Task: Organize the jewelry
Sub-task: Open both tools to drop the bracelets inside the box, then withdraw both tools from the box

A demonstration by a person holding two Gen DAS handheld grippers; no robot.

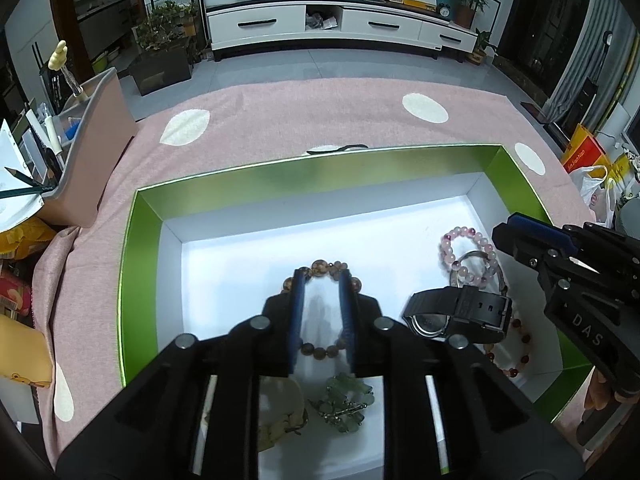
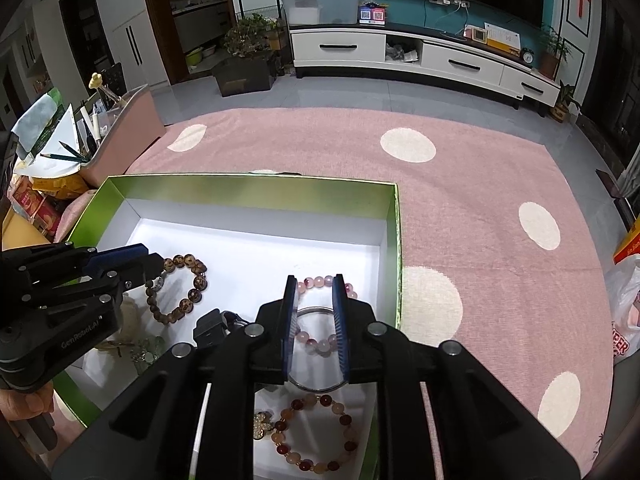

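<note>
A green-walled box (image 1: 136,240) with a white floor holds the jewelry. My left gripper (image 1: 322,278) hovers open over a brown bead bracelet (image 1: 320,350), its fingers straddling it. A green stone bracelet (image 1: 346,402) and a pale bracelet (image 1: 280,416) lie below. A black watch (image 1: 460,314) sits to the right. My right gripper (image 2: 314,282) is open above a pink bead bracelet (image 2: 320,342) and a silver bangle (image 2: 316,310). A red-and-peach bracelet (image 2: 316,434) lies nearer. The left gripper also shows in the right wrist view (image 2: 154,262), and the right gripper in the left wrist view (image 1: 506,238).
The box (image 2: 394,240) rests on a pink cloth with white dots (image 2: 460,200). A pink organizer bin with pencils and papers (image 1: 92,152) stands at the left. A black hair tie (image 1: 338,149) lies behind the box. Bags (image 1: 596,184) sit at the right edge.
</note>
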